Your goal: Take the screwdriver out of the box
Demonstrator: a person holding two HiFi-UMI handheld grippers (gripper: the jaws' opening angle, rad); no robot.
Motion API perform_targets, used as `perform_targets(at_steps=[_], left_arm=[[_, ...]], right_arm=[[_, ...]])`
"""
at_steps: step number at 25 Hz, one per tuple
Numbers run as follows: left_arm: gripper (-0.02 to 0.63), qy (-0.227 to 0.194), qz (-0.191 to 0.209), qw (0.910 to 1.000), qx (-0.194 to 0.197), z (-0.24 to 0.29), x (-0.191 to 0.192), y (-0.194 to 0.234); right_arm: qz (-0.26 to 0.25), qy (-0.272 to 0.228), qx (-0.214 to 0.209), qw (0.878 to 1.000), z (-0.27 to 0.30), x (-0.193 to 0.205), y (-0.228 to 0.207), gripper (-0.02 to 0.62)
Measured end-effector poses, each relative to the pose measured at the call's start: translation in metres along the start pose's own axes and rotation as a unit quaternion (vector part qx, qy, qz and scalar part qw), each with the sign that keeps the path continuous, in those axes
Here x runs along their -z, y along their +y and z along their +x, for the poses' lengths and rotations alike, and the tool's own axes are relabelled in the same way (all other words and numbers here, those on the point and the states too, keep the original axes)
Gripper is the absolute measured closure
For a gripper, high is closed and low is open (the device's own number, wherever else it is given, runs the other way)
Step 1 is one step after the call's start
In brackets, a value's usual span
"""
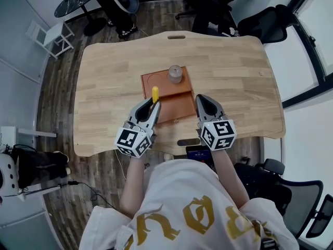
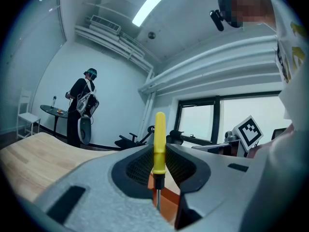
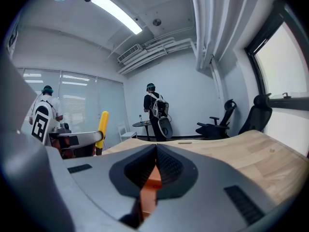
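A yellow-handled screwdriver [image 1: 154,92] stands upright between the jaws of my left gripper [image 1: 153,107], which is shut on its handle. In the left gripper view the screwdriver [image 2: 159,144] has its handle up and its metal shaft down, with the left gripper [image 2: 158,170] pressing it from both sides. The orange box [image 1: 177,107] lies open on the wooden table [image 1: 234,77], under and just beyond both grippers. My right gripper [image 1: 202,100] is at the box's right edge, with its jaws together. In the right gripper view the right gripper [image 3: 155,151] shows only the orange box [image 3: 153,178] through the slit below its tips.
A grey round object [image 1: 175,74] sits on the box's far half. A dark phone [image 1: 199,152] lies at the table's near edge. Black office chairs [image 1: 260,22] stand beyond the table. A person [image 3: 154,105] stands at the far side of the room.
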State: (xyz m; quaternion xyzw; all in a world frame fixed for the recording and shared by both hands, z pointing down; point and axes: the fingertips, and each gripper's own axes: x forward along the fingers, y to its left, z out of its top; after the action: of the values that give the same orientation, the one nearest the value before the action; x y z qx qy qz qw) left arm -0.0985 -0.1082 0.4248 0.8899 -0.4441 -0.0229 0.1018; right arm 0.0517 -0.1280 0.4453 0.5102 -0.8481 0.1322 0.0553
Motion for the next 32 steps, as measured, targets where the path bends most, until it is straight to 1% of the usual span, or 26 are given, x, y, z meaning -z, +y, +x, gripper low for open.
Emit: perform_targets(at_steps=[12,18,22,32], left_arm=[[0.529,-0.006,0.009,0.9999,-0.001,-0.001,-0.003,-0.004],[0.529,-0.004,0.006,1.0000,-0.005,0.001,-0.001,0.000],[0.529,-0.005,0.001,1.0000,-0.006,0.002,0.000,0.000],[0.529,0.003,0.001,1.0000,-0.003,0.007,0.005,0.001]], right_arm=[[-0.008,-0.004,0.002,1.000,0.000,-0.004,0.003,0.584],[-0.010,0.002,0.004,1.000,0.001,-0.001,-0.001,0.584],[-0.020,0.007,0.010,1.000,0.000,0.002,-0.002,0.584],[-0.017,0.009,0.014,1.000,0.002,0.007,-0.006,0.584]])
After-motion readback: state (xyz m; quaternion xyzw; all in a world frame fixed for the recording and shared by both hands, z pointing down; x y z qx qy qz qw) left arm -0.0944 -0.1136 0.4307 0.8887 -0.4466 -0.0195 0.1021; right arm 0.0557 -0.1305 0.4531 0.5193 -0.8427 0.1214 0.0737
